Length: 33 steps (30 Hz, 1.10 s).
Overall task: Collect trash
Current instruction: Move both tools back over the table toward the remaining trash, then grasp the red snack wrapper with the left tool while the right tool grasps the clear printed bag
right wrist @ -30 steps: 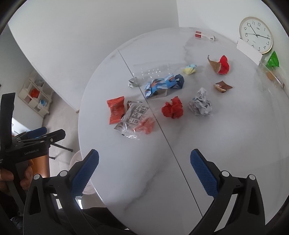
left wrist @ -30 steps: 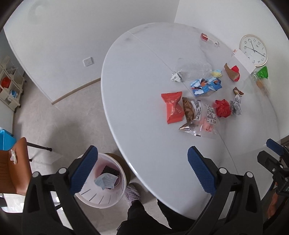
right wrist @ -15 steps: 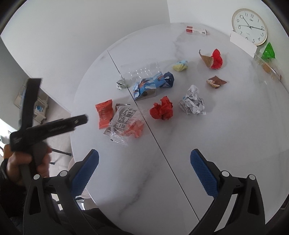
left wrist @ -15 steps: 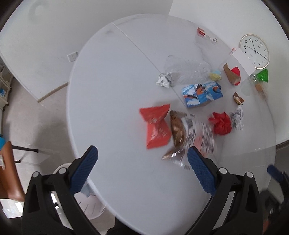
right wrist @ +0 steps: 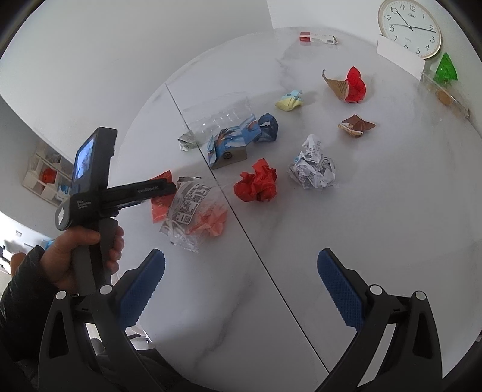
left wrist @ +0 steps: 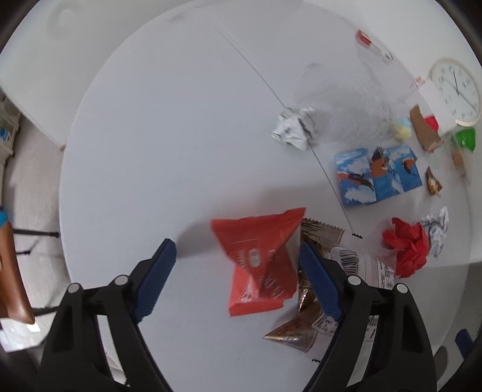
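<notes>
I have the left gripper [left wrist: 235, 259] pointed steeply down over the white surface [left wrist: 150, 150], and its jaws are closing. The red snack packet [left wrist: 259, 259] lies between the blue pads [left wrist: 156, 277] in the lower middle of the left wrist frame, but neither pad presses on it: the left pad stands clear of it and the right pad sits over the brown foil wrapper [left wrist: 304, 319] just beside the packet.

From the right wrist view I see my left hand [right wrist: 81, 256] at the lower left, gripping that tool's handle, with its fingers reaching over the red packet [right wrist: 159, 205] and the clear bag with a printed label [right wrist: 192, 208].

My right gripper [right wrist: 241, 286] hangs above bare surface at the bottom of its frame, jaws spread wide with nothing between them.

The rest of the trash sits toward the middle and right of that frame: a crumpled red paper ball [right wrist: 257, 184], a crumpled printed paper [right wrist: 313, 169], a blue bird-print carton [right wrist: 235, 141], a yellow wad [right wrist: 289, 101] and a brown chocolate wrapper [right wrist: 355, 124]. A wall clock [right wrist: 409, 27] leans at the upper right.
</notes>
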{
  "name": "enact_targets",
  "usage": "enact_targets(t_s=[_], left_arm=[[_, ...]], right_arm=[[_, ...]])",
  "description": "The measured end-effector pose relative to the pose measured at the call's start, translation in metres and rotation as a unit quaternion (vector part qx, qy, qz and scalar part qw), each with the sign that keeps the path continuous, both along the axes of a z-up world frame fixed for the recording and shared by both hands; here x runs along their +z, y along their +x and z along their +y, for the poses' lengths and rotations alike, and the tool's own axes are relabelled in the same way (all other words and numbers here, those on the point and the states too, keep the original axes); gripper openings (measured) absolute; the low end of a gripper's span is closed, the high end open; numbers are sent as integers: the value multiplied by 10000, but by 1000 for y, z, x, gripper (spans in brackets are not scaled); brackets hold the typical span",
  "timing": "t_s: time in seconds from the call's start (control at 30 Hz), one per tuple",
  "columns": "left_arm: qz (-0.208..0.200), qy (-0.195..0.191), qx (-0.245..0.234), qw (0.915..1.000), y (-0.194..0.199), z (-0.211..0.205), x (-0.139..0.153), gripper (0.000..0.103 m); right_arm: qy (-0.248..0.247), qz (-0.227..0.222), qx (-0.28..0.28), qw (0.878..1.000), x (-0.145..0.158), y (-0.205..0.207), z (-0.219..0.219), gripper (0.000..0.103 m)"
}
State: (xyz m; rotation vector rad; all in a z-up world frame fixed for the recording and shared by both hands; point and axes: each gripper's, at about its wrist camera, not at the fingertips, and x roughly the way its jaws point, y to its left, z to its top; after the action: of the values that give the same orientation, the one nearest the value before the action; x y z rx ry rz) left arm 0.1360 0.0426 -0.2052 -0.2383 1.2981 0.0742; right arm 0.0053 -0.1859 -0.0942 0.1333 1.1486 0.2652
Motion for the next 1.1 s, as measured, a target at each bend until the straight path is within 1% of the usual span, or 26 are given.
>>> enact_targets(t_s=[0.07, 0.13, 0.17, 0.23, 0.27, 0.3, 0.43, 0.5, 0.57, 0.7, 0.8, 0.9, 0.97, 1.1], left_arm=[[-1, 232, -114, 9997, 3, -8, -2, 80], [-43, 476, -152, 9987, 5, -13, -3, 72], [-65, 610, -197, 9979, 5, -17, -3, 65], [-113, 598, -268, 9978, 5, -21, -2, 56], [-130, 574, -269, 9979, 5, -22, -1, 45], [-127, 568, -273, 9979, 4, -22, 0, 43], [-145, 366, -268, 9989, 0, -19, 0, 41], [-128, 204, -239, 9994, -3, -13, 1, 41], [-207, 64, -156, 9996, -7, -6, 6, 41], [-427, 125, -146, 9989, -25, 12, 22, 41], [-556, 127, -30, 9984, -39, 30, 37, 41], [-587, 35, 152, 9982, -55, 49, 44, 41], [-590, -12, 248, 9980, -66, 60, 48, 41], [-593, -70, 404, 9974, -91, 77, 54, 41]], right_arm=[[47, 24, -45, 10000, -2, 3, -1, 100], [104, 30, -79, 9999, -3, 6, -2, 100], [124, 29, -91, 9999, -3, 7, -2, 100], [126, 0, -99, 9999, -4, 9, 0, 100], [121, -12, -94, 9999, -4, 11, 1, 100], [123, -18, -79, 9999, -4, 12, 2, 100], [167, -9, 20, 9999, -7, 15, 11, 100], [175, -2, 107, 9998, -10, 17, 18, 100], [173, 28, 184, 9997, -14, 20, 25, 100], [283, 165, 273, 9991, -25, 32, 45, 100], [292, 254, 279, 9989, -36, 46, 62, 100], [177, 334, 228, 9990, -50, 61, 79, 100], [5, 430, 165, 9989, -61, 71, 89, 100], [-176, 626, 55, 9979, -81, 85, 101, 100]])
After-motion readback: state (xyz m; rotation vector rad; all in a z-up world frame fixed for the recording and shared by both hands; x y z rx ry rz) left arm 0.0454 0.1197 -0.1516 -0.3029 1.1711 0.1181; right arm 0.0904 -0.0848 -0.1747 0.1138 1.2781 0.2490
